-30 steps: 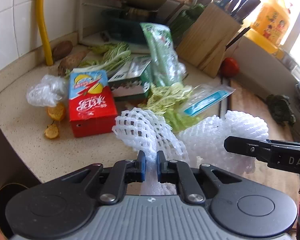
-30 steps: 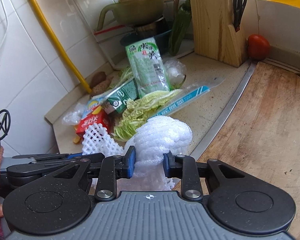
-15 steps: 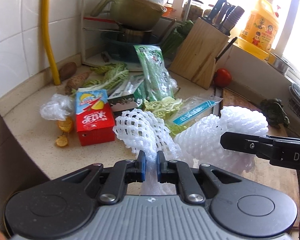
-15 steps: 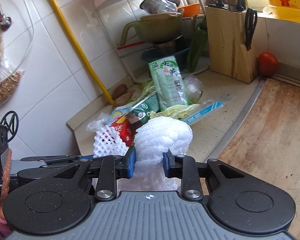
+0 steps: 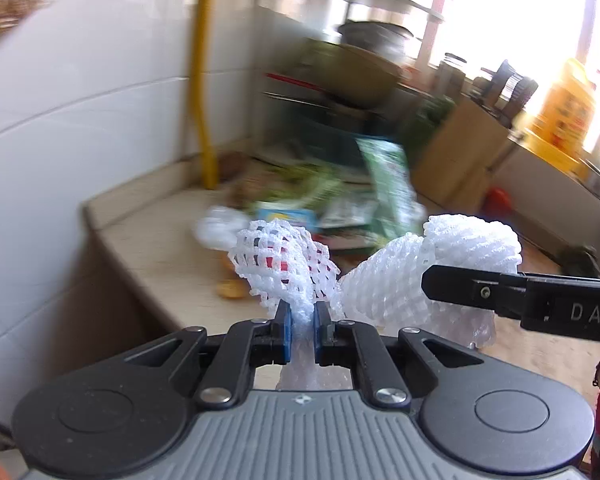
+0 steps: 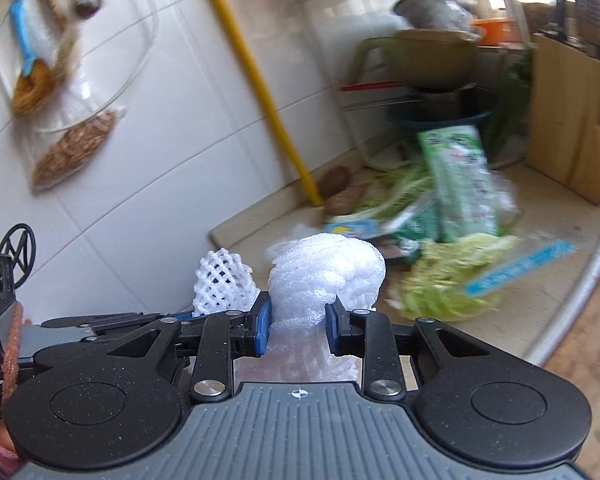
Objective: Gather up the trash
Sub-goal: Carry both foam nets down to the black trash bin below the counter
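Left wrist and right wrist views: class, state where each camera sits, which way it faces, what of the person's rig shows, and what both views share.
Left wrist: sits behind the left gripper, facing the littered counter; its fingers pinch an open-mesh foam net.
Right wrist: sits behind the right gripper, facing the same corner; it clamps a dense foam net.
Shared: both nets, yellow pipe, knife block.

Foam net [image 5: 284, 264] pinched in left tool [image 5: 300, 330]

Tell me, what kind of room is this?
Most likely a home kitchen. A wooden knife block stands on the stone counter, stacked pots sit on a rack, and cabbage leaves lie among the wrappers by the tiled wall.
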`<move>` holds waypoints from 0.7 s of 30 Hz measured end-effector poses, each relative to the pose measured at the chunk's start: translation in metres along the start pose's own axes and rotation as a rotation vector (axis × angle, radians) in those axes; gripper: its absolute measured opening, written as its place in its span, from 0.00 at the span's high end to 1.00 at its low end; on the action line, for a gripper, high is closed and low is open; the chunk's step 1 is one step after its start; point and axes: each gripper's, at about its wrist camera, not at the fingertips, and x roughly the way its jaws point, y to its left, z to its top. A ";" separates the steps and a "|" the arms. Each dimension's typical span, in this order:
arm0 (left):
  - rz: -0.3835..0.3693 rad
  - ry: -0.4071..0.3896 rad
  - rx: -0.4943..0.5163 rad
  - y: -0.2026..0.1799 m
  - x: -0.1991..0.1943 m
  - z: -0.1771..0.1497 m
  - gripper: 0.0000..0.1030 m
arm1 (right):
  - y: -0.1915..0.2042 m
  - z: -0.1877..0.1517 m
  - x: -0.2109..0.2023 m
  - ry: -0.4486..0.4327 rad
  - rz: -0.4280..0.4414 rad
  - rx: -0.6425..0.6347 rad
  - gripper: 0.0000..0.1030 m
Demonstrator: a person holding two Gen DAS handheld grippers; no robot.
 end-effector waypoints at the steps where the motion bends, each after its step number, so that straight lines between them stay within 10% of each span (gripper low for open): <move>1: 0.017 -0.004 -0.013 0.008 -0.004 0.000 0.90 | 0.008 0.001 0.007 0.009 0.025 -0.010 0.67; 21: 0.355 0.000 -0.245 0.157 -0.051 -0.027 0.90 | 0.123 -0.005 0.136 0.205 0.267 -0.164 0.67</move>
